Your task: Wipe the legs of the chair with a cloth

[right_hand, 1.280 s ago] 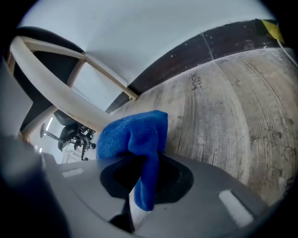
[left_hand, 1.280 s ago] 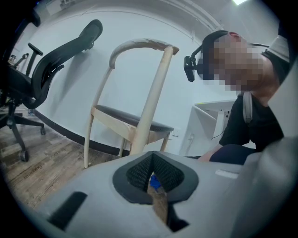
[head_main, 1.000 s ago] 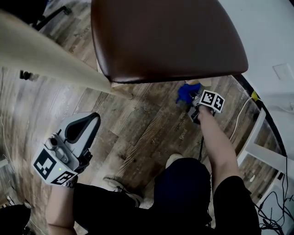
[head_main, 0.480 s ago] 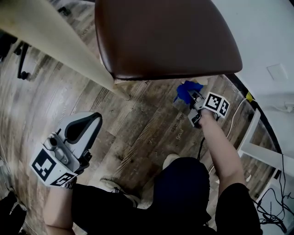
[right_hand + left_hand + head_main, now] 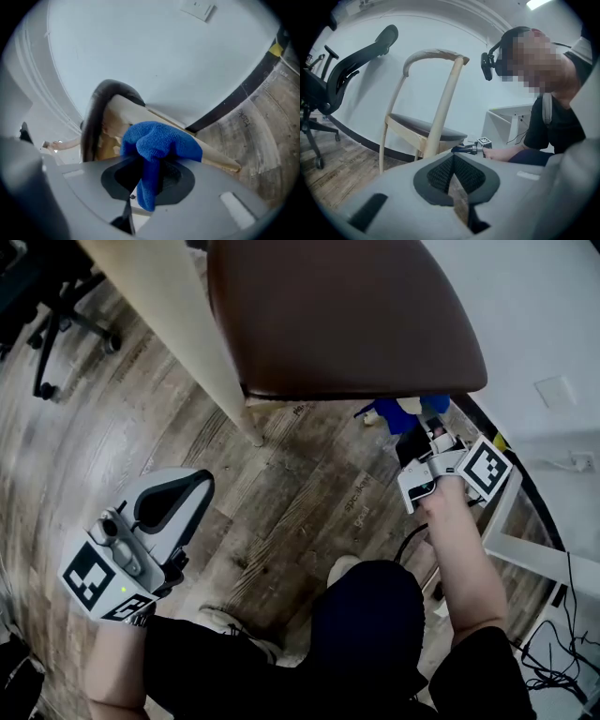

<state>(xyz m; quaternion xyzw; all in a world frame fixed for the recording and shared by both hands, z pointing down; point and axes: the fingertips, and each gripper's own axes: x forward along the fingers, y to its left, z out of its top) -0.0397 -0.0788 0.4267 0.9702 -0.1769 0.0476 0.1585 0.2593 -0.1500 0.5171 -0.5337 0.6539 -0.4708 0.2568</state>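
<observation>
Cloth (image 5: 159, 140): blue, soft looped pile, matt.
Chair seat (image 5: 347, 315): brown, smooth, leather-like, faint sheen.
Chair leg (image 5: 218, 157): pale wood, matt.
Floor (image 5: 281, 474): grey-brown wood-grain planks, matt.
Left gripper (image 5: 452, 161): grey matt plastic; pads (image 5: 438, 176) black, finely ribbed.
Right gripper (image 5: 149, 171): same grey matt plastic.
Wall (image 5: 154, 47), at 12 o'clock: white, smooth.

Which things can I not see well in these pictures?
- Right gripper view: the blue cloth covers its contact with the chair leg.
- Head view: the chair seat hides part of the cloth and that leg.
- Left gripper view: the right gripper is too small.
</observation>
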